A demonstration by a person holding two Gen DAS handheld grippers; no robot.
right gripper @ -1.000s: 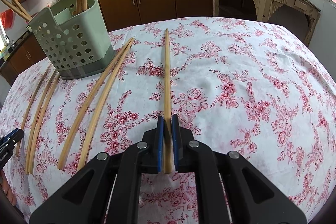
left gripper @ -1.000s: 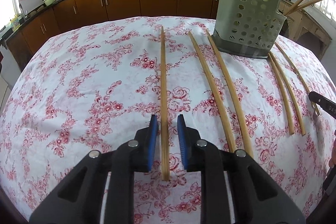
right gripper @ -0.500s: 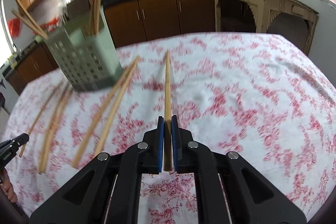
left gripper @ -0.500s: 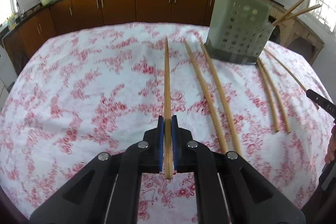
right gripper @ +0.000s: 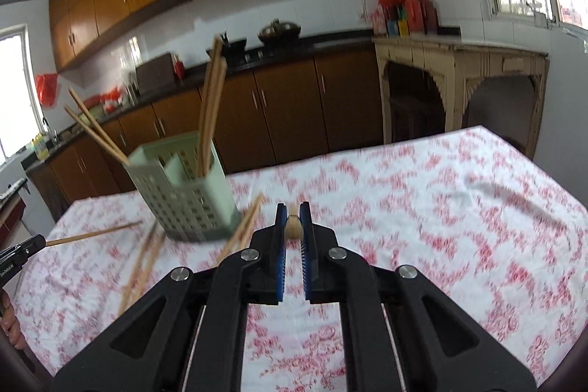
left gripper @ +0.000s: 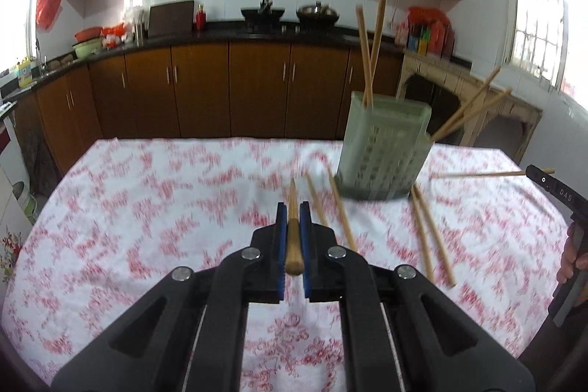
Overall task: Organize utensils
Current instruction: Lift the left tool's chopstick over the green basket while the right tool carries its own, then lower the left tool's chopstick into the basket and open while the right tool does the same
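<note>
While I hold one chopstick (left gripper: 293,230) tight in my left claw (left gripper: 293,241), my right claw (right gripper: 293,237) pinches another chopstick (right gripper: 293,226) the same way. Both sticks poke forward, off the flowery tablecloth (left gripper: 147,208). The green holder (left gripper: 382,149) stands right of the middle in the left view, with four sticks already in it, and more sticks (left gripper: 430,241) lie on the cloth near its base. I think a long stick could bump the holder's rim or the sticks inside and tip it. My two sticks might also cross if both go in together.
</note>
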